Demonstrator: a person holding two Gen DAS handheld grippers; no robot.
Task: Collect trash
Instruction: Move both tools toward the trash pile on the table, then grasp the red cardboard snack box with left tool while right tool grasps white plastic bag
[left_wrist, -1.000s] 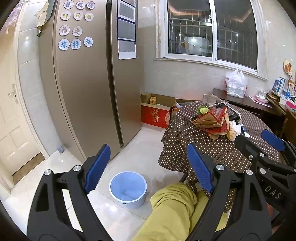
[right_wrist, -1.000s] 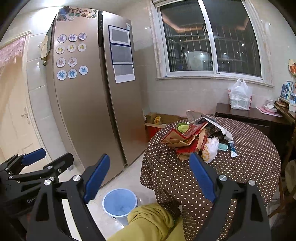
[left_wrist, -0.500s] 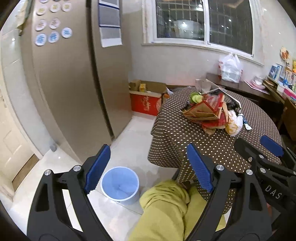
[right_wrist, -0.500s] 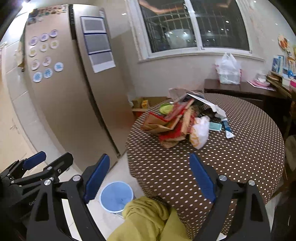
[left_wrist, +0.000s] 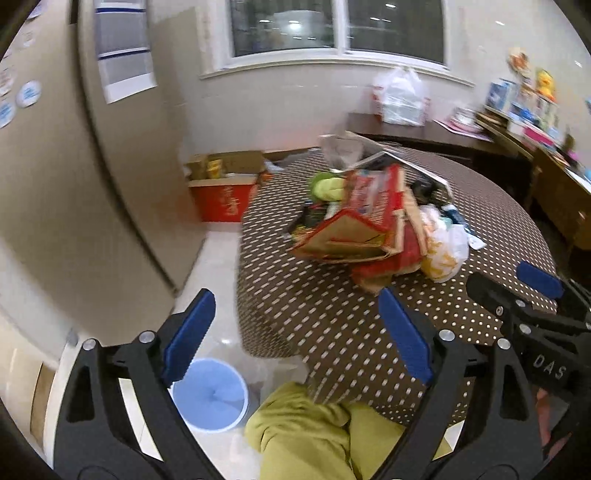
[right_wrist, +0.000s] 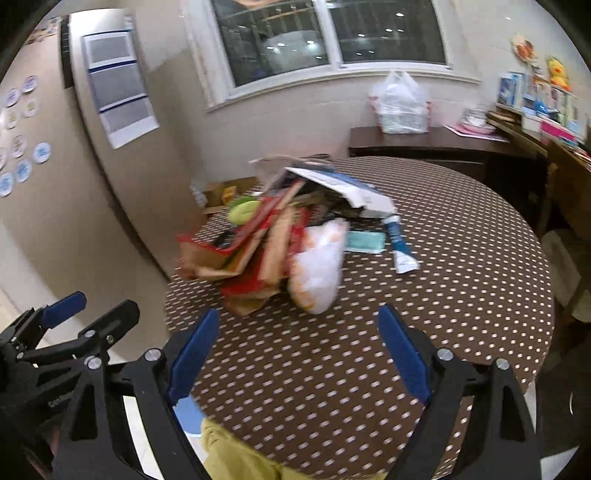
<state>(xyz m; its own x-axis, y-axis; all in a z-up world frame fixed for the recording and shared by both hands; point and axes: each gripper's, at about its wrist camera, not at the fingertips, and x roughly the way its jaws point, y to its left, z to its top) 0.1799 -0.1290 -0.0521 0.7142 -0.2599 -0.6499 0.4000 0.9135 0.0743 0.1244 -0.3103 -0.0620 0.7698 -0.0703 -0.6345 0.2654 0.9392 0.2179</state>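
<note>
The trash pile (right_wrist: 291, 240) sits heaped mid-counter (right_wrist: 461, 295), probably gathered for binning; blue bin (left_wrist: 210, 400) waits on the floor just beside it; left tongs (left_wrist: 295, 332) and right tongs (right_wrist: 299, 350) both spread wide, empty, short of the pile; motion blur hides what's buried underneath.

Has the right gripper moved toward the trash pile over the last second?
Yes. The right gripper has advanced over the table toward the trash pile, which looms larger, while the fridge slid left.
</note>
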